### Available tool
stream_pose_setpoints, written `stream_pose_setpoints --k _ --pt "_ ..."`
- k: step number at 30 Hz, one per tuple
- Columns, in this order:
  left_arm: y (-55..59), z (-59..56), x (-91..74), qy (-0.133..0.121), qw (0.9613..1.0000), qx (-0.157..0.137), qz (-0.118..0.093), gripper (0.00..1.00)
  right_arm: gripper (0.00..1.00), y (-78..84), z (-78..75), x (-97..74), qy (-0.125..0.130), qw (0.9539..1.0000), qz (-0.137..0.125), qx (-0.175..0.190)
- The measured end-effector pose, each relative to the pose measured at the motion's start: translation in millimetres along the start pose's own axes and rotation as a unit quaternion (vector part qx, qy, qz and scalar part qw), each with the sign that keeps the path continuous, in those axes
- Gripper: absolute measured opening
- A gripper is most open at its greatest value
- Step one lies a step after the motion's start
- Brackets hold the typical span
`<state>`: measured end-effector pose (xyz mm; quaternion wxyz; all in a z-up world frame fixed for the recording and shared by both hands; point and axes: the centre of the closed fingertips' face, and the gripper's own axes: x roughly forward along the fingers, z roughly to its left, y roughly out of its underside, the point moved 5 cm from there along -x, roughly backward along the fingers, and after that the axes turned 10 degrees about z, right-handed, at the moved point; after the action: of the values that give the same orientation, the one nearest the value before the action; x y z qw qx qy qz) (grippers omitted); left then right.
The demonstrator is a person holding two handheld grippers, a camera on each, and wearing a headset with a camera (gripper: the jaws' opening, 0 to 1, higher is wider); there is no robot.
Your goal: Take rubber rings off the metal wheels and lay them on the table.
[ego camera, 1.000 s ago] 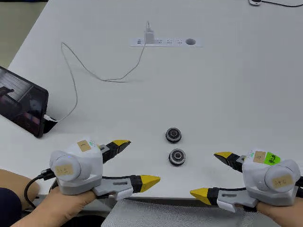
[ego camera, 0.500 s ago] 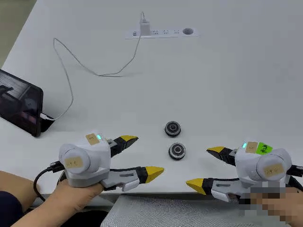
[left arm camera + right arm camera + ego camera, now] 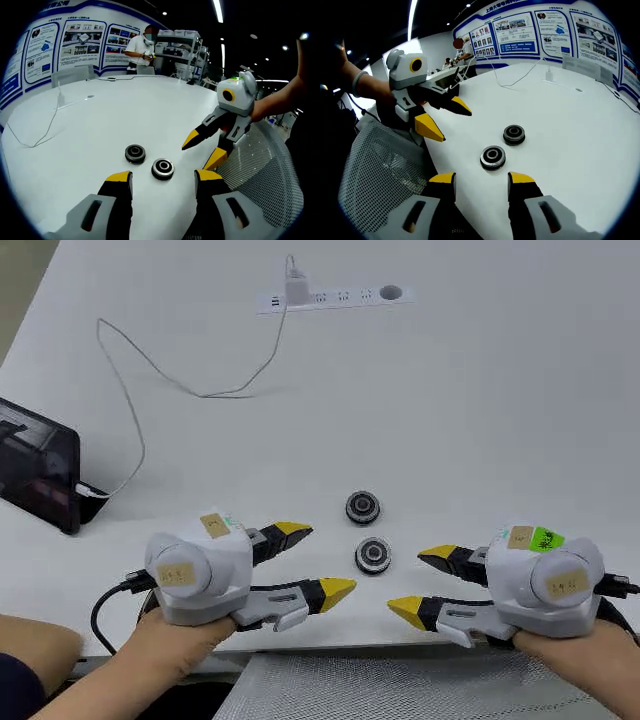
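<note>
While near wheel (image 3: 372,555) lies flat, black-rimmed, silver-hubbed, left gripper (image 3: 322,558) and right gripper (image 3: 414,580) flank it, jaws apart.

near wheel (image 3: 372,555) | flat, black rim, metal hub | far wheel (image 3: 363,506) | same, just beside, apart

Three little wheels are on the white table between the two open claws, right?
Not quite: there are two wheels, not three. The head view shows the nearer wheel and the farther wheel on the white table, between the open left gripper and right gripper.
</note>
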<state>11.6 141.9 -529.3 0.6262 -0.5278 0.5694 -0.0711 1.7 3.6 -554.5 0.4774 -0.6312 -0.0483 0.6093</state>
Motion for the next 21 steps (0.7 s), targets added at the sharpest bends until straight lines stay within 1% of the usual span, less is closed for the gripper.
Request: stream_pose_setpoints --k 6,8,10,14,18,20,21 --pt "-4.7 -1.2 9.4 0.004 0.9998 0.014 0.011 0.46 0.39 0.0 -2.2 2.0 -0.003 1.0 -0.005 0.007" --pt "-4.8 -0.3 11.9 0.004 0.9996 0.02 0.019 0.43 0.38 0.4 -2.6 2.0 -0.004 0.9999 -0.005 0.01" --pt "-6.7 0.0 14.8 0.007 0.9995 0.024 0.018 0.4 0.36 0.4 -3.3 1.7 -0.004 0.9999 -0.008 0.012" --pt "-9.3 1.2 21.0 0.01 0.9991 0.033 0.026 0.36 0.32 1.8 -4.8 2.0 -0.005 0.9997 -0.011 0.019" --pt "-11.8 -0.1 25.4 0.011 0.9982 0.049 0.032 0.3 0.31 2.5 -5.0 2.6 -0.006 0.9997 -0.013 0.022" --pt "-11.8 -1.1 28.1 0.012 0.9975 0.057 0.039 0.26 0.3 3.1 -5.2 2.7 -0.006 0.9996 -0.013 0.024" --pt "-11.4 -1.7 30.0 0.013 0.9968 0.066 0.043 0.25 0.3 2.8 -5.5 2.7 -0.004 0.9995 -0.015 0.026"
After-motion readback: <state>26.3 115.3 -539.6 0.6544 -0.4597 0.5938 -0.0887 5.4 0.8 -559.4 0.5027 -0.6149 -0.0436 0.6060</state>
